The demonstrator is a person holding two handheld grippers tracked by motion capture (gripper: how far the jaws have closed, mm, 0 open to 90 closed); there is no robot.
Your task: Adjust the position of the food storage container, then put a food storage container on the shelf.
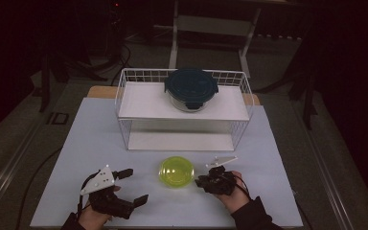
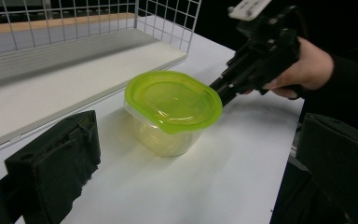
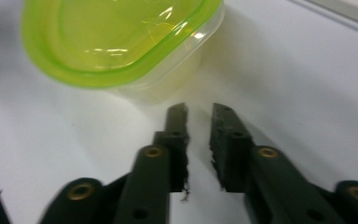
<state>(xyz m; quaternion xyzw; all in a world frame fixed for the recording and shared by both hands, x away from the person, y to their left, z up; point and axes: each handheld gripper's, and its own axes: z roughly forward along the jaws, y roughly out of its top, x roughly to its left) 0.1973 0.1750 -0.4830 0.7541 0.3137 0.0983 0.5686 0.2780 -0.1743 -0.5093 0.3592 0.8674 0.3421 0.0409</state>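
Observation:
A clear tub with a lime-green lid [image 1: 176,171] [image 2: 172,100] [image 3: 116,37] stands on the white table near its front edge, between the two grippers. To the tub's left my left gripper [image 1: 135,186] is open wide, jaws pointing toward it with nothing between them. On the tub's right side, my right gripper [image 1: 199,182] [image 3: 199,109] is held in a hand, its tips close beside the tub's wall. Its jaws stand a narrow gap apart with nothing in the gap. The left gripper view shows the right gripper [image 2: 216,88] just under the lid's rim; whether it touches is unclear.
A white wire rack [image 1: 124,103] with two shelves stands behind the tub. A round glass container with a dark teal lid [image 1: 191,88] sits on its top shelf. The white table [image 1: 91,143] ends just in front of the hands; dark floor and furniture legs lie beyond.

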